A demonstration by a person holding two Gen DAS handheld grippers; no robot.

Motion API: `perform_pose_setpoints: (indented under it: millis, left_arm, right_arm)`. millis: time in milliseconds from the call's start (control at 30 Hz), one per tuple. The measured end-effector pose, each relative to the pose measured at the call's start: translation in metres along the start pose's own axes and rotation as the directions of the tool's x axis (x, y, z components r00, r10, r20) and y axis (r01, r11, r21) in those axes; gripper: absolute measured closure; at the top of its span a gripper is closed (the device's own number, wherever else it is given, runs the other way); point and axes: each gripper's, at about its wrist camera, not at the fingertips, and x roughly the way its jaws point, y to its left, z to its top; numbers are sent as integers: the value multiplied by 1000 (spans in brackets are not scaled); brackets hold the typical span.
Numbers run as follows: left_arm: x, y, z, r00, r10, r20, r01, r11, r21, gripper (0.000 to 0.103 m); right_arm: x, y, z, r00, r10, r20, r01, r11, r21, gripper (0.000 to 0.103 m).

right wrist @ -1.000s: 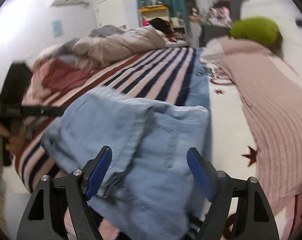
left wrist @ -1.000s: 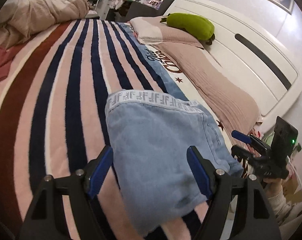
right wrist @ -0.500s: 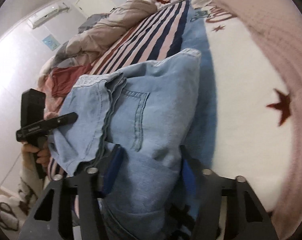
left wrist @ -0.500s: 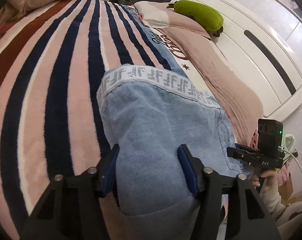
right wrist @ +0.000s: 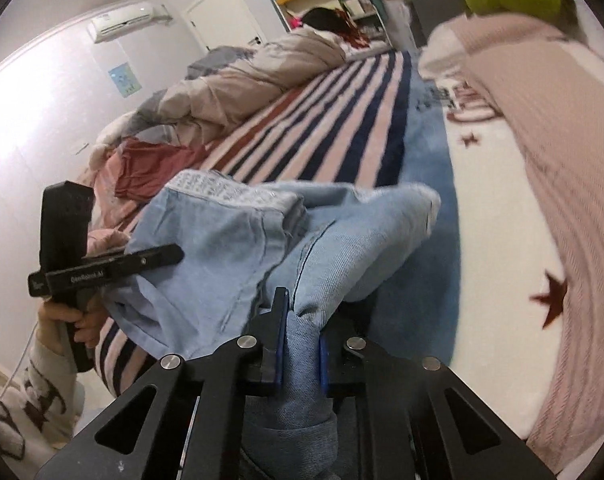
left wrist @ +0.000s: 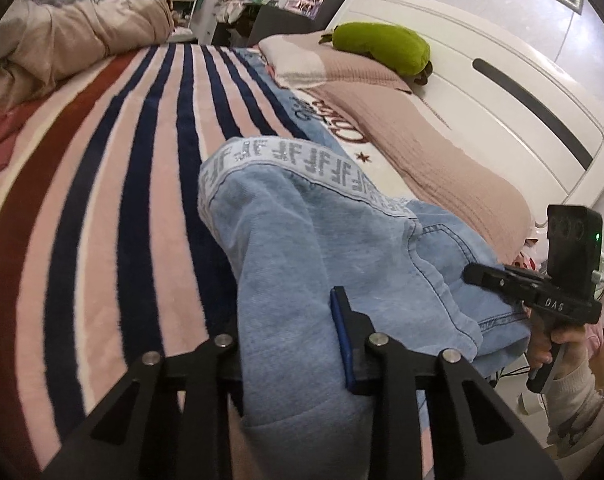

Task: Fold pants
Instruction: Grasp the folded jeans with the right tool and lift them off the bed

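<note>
My left tool (left wrist: 290,336) angles down at the bed, jaws closing on a fold of the light-blue pants (left wrist: 322,240) lying on the striped blanket (left wrist: 102,200). Right tool (right wrist: 300,340), likewise tilted, is pinched tight on denim. Only the right view shows the wall air conditioner (right wrist: 130,22). Green plush (left wrist: 382,46) sits by the headboard (left wrist: 502,92).

Beyond the jeans (left wrist: 322,248) the striped blanket (left wrist: 114,184) lies bare toward the far side. The heaped duvet (left wrist: 74,40) bounds it at far left, the pink pillow (left wrist: 430,148) and white headboard (left wrist: 502,92) on the right.
</note>
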Motion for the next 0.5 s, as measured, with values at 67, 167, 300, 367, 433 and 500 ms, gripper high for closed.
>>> perform_pose_setpoints:
  millis: [67,167,300,367,433,500]
  left_arm:
    - [-14,-1,0,1000,9,20,-9,1000,7,77]
    - [-37,-1,1,998,35,57,-36,999,17,77]
    - [-75,5,-3,991,75,113,-78,997,19,77]
    - [-97,10,-8,985,94,142,-97,995,17,77]
    - [-116,17,-13,980,112,167,-116,993,12,77]
    - [-137,25,-17,972,133,194,-136,991,1,77]
  right_arm:
    - [-5,8,5,1000,-1,11,1,1000,-15,96]
    - [-9,24,13,1000,9,24,-8,999,-38,96]
    - [-10,57,23,998,34,43,-30,997,-76,96]
    - [-11,74,28,998,46,51,-41,995,-94,96]
    - [-9,91,33,997,61,53,-55,992,-112,96]
    - [-5,111,38,996,73,54,-65,989,-135,96]
